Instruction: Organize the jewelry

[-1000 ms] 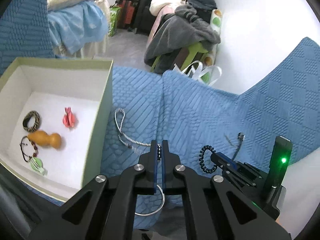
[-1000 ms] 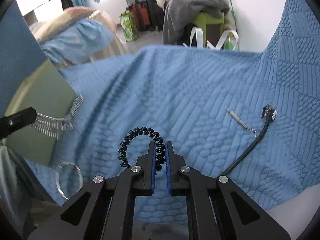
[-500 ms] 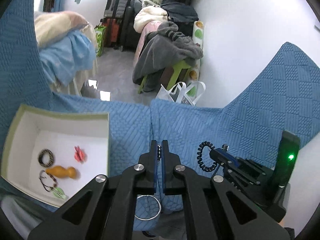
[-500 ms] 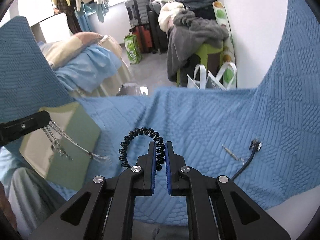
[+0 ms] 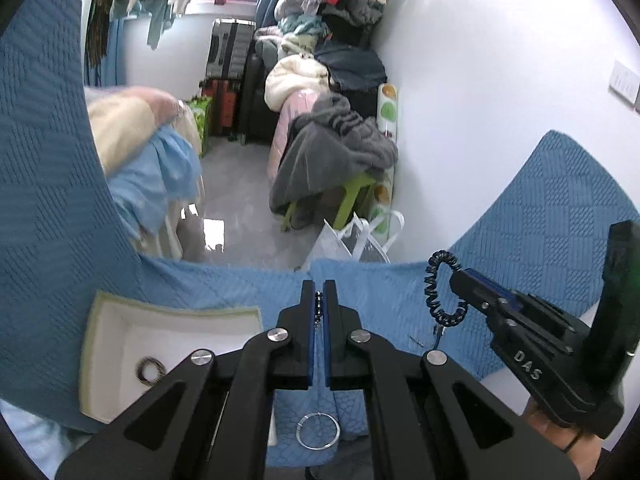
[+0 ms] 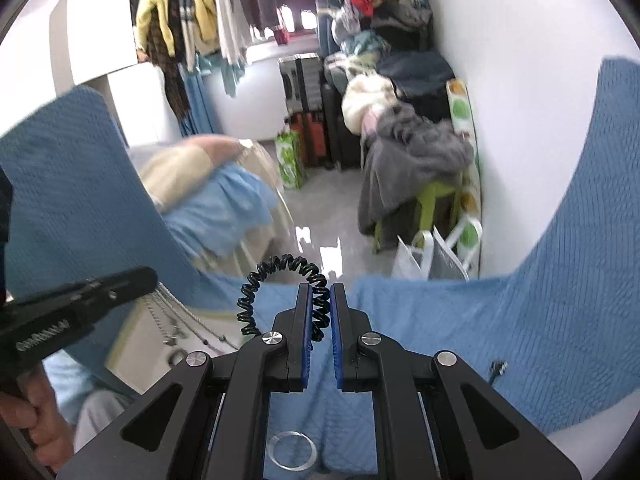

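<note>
Black coiled hair tie (image 6: 280, 292) is pinched between the right gripper (image 6: 319, 312) pads, loop standing up ahead and left of the fingertips, clear of the blue quilted cover (image 6: 460, 312). Left gripper (image 5: 319, 308) is clamped on a silver chain necklace (image 6: 180, 320); its own camera shows only a few dark beads between the pads, the right wrist view shows the strands hanging below that gripper, over the box.

Both items are pinched at one point and carried high, my guess so that the loose ends hang free and don't drag or snag on the quilting during transfer.

Box (image 5: 172, 312): olive-green rim, white inside, sits below and left of the left gripper. Visible inside: one dark patterned ring-shaped piece (image 5: 150, 369). The rest of the floor is hidden behind the gripper body, can't tell what else is there.

Still on the cover: a clear bangle (image 5: 318, 436) directly under the left gripper, and a dark cord piece (image 6: 497, 369) low and right of the right gripper. Both look not yet sorted.
</note>
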`<move>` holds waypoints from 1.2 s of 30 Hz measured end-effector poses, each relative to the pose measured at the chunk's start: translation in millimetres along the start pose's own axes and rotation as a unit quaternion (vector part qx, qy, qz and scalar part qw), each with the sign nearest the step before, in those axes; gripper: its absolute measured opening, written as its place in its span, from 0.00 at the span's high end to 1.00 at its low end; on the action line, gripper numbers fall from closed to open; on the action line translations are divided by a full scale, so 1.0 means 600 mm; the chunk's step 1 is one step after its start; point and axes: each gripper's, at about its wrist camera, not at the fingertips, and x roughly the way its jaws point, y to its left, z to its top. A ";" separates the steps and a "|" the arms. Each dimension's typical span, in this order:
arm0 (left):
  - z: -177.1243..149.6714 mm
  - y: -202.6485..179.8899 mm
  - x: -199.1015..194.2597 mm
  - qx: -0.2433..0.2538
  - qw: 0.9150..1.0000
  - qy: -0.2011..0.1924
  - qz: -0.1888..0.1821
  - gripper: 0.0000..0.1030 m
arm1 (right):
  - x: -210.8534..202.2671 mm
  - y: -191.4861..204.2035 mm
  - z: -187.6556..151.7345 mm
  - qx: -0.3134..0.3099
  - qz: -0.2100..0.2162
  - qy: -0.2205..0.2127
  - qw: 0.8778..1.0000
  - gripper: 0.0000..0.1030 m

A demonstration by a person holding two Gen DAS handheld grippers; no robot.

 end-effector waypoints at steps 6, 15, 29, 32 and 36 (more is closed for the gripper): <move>0.041 0.025 -0.050 0.014 1.000 -0.021 0.009 0.98 | -0.034 0.065 0.056 -0.005 0.023 -0.035 0.999 0.94; 0.034 0.096 -0.079 0.008 0.999 -0.024 0.021 0.98 | -0.006 0.146 0.056 -0.024 0.053 -0.023 0.998 0.94; -0.033 0.223 -0.003 -0.025 0.998 0.034 0.037 0.98 | 0.122 0.210 -0.030 -0.040 0.071 0.056 0.995 0.94; -0.041 0.241 0.015 -0.031 0.998 0.043 0.032 0.98 | 0.148 0.213 -0.048 -0.039 0.069 0.072 0.994 0.93; -0.054 0.264 0.042 -0.036 0.998 0.055 0.022 0.98 | 0.179 0.213 -0.068 -0.038 0.064 0.090 0.993 0.93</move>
